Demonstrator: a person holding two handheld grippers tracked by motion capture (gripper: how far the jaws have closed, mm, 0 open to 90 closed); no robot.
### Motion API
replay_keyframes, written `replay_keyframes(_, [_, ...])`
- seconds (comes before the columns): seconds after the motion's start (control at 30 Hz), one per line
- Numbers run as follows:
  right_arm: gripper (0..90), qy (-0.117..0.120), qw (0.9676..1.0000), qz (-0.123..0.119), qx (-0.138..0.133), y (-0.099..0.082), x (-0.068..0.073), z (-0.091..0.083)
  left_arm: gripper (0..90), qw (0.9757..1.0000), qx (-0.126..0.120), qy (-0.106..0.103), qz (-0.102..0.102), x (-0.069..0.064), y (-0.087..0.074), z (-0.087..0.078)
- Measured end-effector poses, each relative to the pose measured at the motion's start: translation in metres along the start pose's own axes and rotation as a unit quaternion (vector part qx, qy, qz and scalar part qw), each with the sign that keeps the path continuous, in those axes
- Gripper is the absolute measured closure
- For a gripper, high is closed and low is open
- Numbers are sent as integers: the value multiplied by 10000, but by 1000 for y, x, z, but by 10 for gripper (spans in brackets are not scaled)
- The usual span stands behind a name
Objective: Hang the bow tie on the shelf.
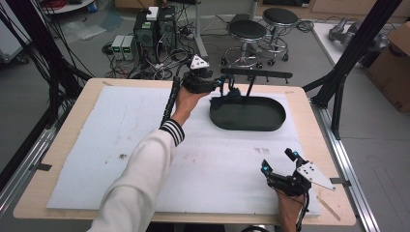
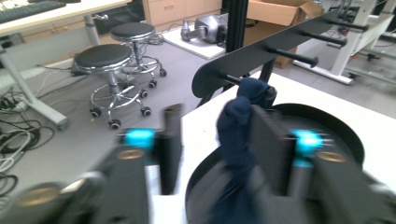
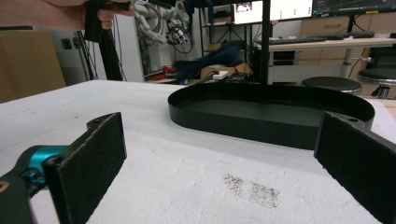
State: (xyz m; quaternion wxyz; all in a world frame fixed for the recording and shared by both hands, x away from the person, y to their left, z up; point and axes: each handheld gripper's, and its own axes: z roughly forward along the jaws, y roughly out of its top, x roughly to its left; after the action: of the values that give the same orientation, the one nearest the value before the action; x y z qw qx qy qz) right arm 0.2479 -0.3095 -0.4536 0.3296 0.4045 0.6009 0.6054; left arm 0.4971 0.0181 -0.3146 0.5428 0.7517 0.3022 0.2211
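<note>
A dark blue cloth hangs from a peg of the black rack, which rises out of the oval black tray at the back of the table. My left gripper is up at that peg, jaws apart. In the left gripper view the cloth droops between the jaws, against the right one, while the left jaw stands clear of it, under the rack. My right gripper rests open near the table's front right. Its view looks between its wide pads at the tray.
A white foam mat covers the wooden table. Black frame posts stand at the right edge. Two stools and computer towers with cables are on the floor beyond. A cardboard box sits at the far right.
</note>
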Motion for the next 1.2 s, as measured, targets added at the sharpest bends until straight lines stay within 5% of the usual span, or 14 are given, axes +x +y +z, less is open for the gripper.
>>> replay_keyframes(0.1, [12,7,10000,19,2,0,0,0,304,9997,-162,-171,38,4,1,-14])
replay_keyframes(0.27, [12,2,10000,-10,-7,0,0,0,164,9987,-284,-347,-224,16,-6,-44])
replay_keyframes(0.43, [12,-12,10000,-32,-4,0,1,0,142,9959,-732,-537,-23,24,-21,-86])
replay_keyframes(0.7, [12,-18,10000,9,-7,0,0,0,144,9916,-980,-801,276,14,-53,-165])
replay_keyframes(0.8, [12,-36,10000,-56,2,0,1,0,144,9916,-927,-725,538,9,-70,-190])
replay_keyframes(0.97, [12,-32,10000,-5,8,0,1,0,144,9922,-865,-587,677,9,-107,-222])
replay_keyframes(1.2, [12,-44,10000,-35,3,0,1,0,144,9935,-1019,-311,399,24,-165,-256])
